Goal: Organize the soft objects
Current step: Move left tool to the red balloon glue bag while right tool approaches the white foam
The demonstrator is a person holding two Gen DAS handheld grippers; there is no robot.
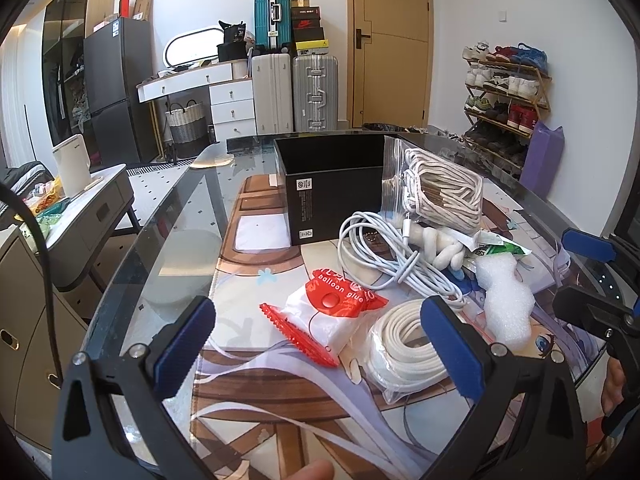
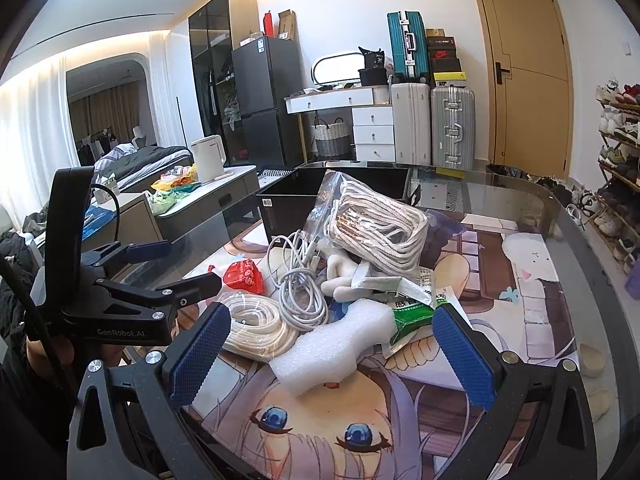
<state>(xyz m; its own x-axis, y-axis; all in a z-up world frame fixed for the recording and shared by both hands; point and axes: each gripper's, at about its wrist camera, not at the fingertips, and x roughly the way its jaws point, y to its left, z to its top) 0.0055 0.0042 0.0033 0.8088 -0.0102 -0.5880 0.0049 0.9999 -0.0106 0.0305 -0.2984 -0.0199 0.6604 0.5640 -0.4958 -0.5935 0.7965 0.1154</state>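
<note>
Glass-topped table (image 1: 168, 240) under an anime-print mat carries, mid-frame, a heap of soft things: bagged beige rope (image 1: 440, 184), white charging cable (image 1: 384, 256), white foam strip (image 2: 336, 344). Behind them stands an open black box (image 1: 332, 184). Left gripper (image 1: 320, 344) and right gripper (image 2: 332, 356) both gape, grasping nothing.

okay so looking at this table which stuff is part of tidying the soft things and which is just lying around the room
Part of the job:
black box
bagged rope
white cable
foam piece
coiled white cord
balloon glue pack
plush toy
green packet

Just lying about:
kettle
suitcases
shoe rack
</note>
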